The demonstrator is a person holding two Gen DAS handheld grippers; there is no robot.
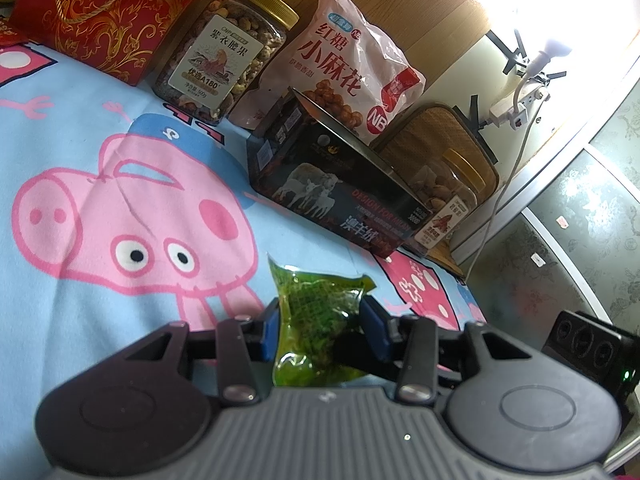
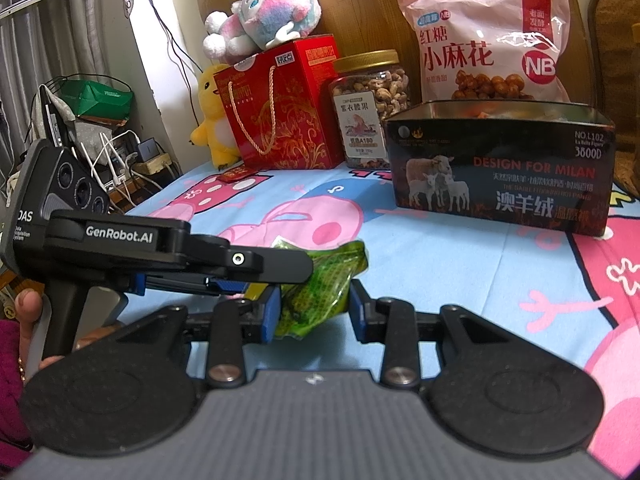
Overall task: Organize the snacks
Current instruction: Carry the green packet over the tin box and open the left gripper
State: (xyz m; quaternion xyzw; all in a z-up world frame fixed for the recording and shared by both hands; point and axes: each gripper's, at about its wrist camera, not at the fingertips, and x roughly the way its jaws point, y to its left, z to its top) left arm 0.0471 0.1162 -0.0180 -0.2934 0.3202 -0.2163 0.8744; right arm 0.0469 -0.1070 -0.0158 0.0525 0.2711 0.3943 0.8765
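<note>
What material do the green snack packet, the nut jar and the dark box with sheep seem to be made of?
Green snack packet: thin glossy plastic film, it seems; translucent, wrinkled, with shiny highlights.
Nut jar: clear hard plastic or glass, I cannot tell which; the nuts show through, under a ribbed gold lid and paper label.
Dark box: printed, slightly glossy; its thin sharp rim suggests tin, though it may be cardboard.

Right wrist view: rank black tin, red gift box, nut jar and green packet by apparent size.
1. black tin
2. red gift box
3. nut jar and green packet: alike; the packet sits nearest the camera, so unranked.
</note>
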